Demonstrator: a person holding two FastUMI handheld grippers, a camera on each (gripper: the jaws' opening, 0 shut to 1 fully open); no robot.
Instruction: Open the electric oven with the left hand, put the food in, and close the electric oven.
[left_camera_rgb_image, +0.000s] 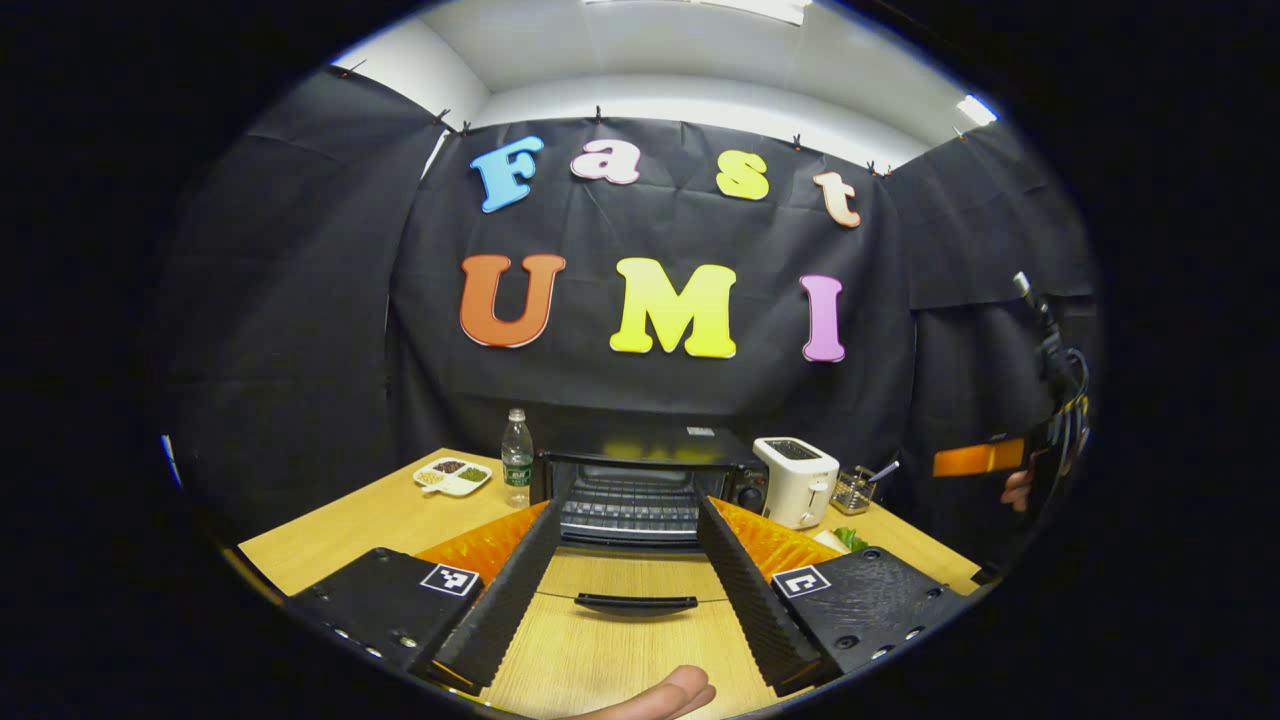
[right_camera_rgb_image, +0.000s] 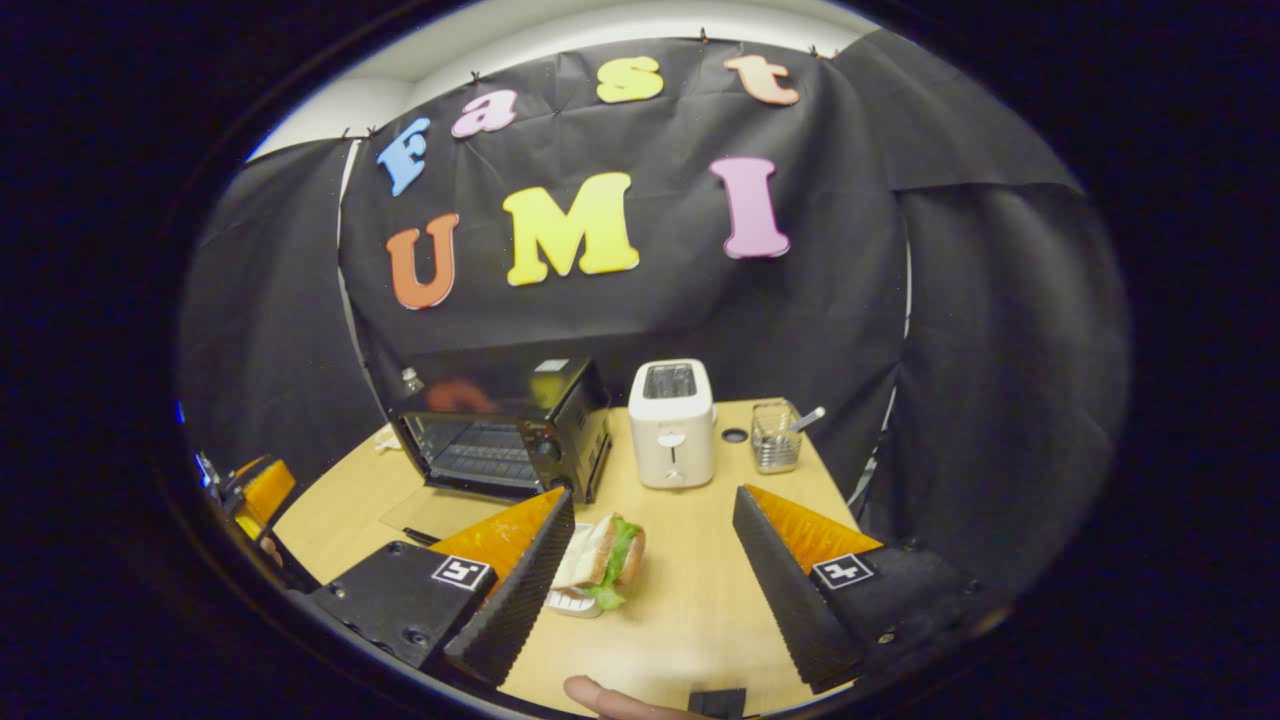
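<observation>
The black electric oven (left_camera_rgb_image: 640, 490) stands at the back of the wooden table with its glass door (left_camera_rgb_image: 630, 585) folded down flat and the wire rack showing inside. My left gripper (left_camera_rgb_image: 628, 503) is open over the door, and the door's handle (left_camera_rgb_image: 635, 602) lies between its fingers, untouched. In the right gripper view the oven (right_camera_rgb_image: 520, 425) is to the left. A sandwich (right_camera_rgb_image: 605, 555) with lettuce rests on a small white plate, partly hidden behind the left finger of my open right gripper (right_camera_rgb_image: 652, 495). Nothing is held.
A white toaster (right_camera_rgb_image: 672, 420) and a wire basket (right_camera_rgb_image: 775, 435) stand right of the oven. A water bottle (left_camera_rgb_image: 517, 460) and a divided white dish (left_camera_rgb_image: 452, 476) sit to its left. The other gripper and a hand (left_camera_rgb_image: 1015, 490) show at the far right.
</observation>
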